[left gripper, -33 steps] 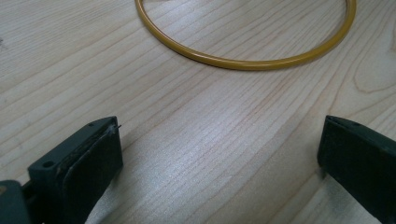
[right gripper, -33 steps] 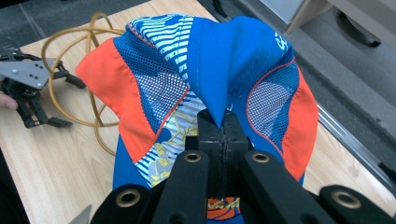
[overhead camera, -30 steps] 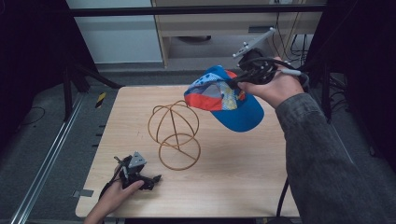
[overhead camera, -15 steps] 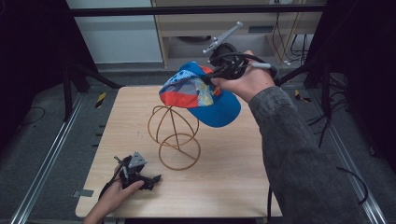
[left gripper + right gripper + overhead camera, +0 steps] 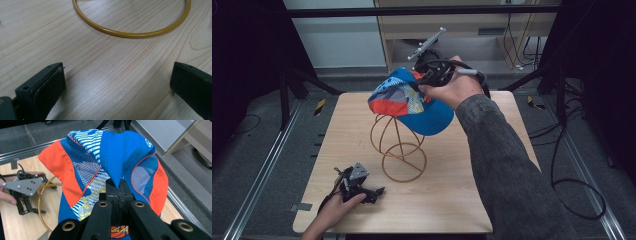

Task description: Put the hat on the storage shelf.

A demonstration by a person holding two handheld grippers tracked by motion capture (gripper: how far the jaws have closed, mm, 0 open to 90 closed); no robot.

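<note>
A blue, orange and patterned cap [image 5: 404, 100] hangs over the top of a gold wire hat stand [image 5: 399, 145] in the middle of the wooden table [image 5: 462, 190]. I cannot tell whether the cap touches the wire. My right gripper [image 5: 424, 80] is shut on the cap's blue fabric [image 5: 100, 157], with its jaws pinched together at a fold. My left gripper [image 5: 374, 191] rests on the table at the front left. Its jaws stand wide apart with nothing between them [image 5: 117, 82], facing the stand's base ring [image 5: 130, 32]. The right gripper view shows the left gripper [image 5: 31, 212] lying beside the stand's wire [image 5: 41, 195].
A cabinet [image 5: 472, 30] stands behind the table. Metal floor rails [image 5: 257, 185] run along both sides, and cables [image 5: 572, 185] lie on the floor at the right. Dark frame poles [image 5: 287, 85] rise at the back left and right.
My right gripper has carried the cap leftward, from the table's right side to above the wire stand. The left gripper has stayed put.
</note>
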